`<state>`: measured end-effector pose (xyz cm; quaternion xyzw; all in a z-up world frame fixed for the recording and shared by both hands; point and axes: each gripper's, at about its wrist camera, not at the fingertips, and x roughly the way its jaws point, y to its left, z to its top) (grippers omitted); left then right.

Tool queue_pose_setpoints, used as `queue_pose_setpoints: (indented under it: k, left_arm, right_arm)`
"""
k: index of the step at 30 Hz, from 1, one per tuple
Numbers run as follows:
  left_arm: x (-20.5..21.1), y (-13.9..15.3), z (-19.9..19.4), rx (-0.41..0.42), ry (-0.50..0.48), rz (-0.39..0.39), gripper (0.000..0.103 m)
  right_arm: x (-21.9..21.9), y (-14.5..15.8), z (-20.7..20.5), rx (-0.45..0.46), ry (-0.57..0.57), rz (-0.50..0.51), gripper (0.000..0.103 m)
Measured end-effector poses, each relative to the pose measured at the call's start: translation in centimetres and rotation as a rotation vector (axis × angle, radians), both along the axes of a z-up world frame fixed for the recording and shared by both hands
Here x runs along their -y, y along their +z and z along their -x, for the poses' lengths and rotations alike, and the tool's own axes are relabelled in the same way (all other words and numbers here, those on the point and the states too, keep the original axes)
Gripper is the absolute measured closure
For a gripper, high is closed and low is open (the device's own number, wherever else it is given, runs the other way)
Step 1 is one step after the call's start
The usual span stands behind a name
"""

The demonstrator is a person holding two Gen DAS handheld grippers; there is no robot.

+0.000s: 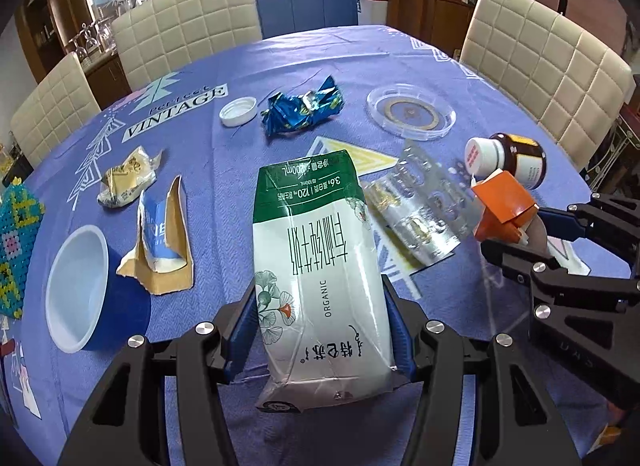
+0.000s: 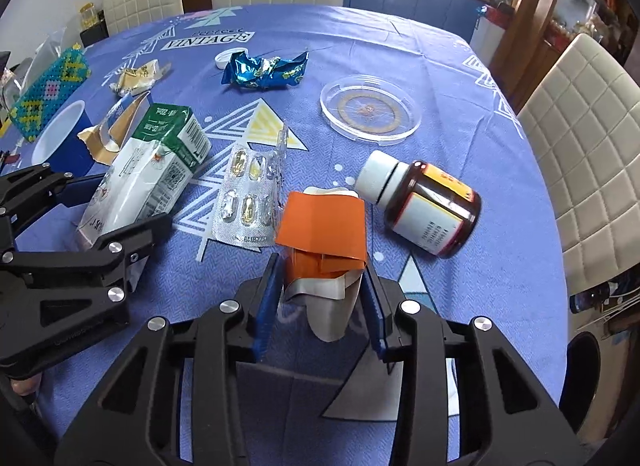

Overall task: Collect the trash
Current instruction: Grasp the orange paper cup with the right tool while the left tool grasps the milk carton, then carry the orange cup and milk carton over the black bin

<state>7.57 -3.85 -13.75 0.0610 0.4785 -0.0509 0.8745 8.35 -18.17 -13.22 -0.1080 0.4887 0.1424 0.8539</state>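
The left gripper (image 1: 322,330) is clamped on a green-and-white milk carton (image 1: 316,266), tilted up over the near middle of the table (image 1: 400,53). The right gripper (image 2: 320,306) grips a crumpled orange-and-white paper box (image 2: 324,234) near the table's right side, just beside a blister pack of pills (image 2: 248,193) and a brown pill bottle (image 2: 432,209) lying on its side. Further in lie a blue foil wrapper (image 1: 300,107), a white cap (image 1: 238,110) and torn packaging (image 1: 160,242).

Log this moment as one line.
left gripper: shut on milk carton | right gripper: shut on orange paper | table: more trash
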Motion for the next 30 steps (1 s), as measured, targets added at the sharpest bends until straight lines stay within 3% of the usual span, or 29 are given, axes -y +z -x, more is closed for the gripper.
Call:
queue_pose_setpoints:
  k: [10,30]
  left_arm:
    - [3.9,1.8,1.6,0.033,-0.076,0.004,0.049]
    - [16.5,5.0,3.2,0.108,-0.334,0.002,0.048]
  right_arm:
    - [3.9,1.9,1.9,0.033,-0.07,0.0,0.064]
    - [15.5,4.6,5.9,0.104,-0.279,0.034,0.062]
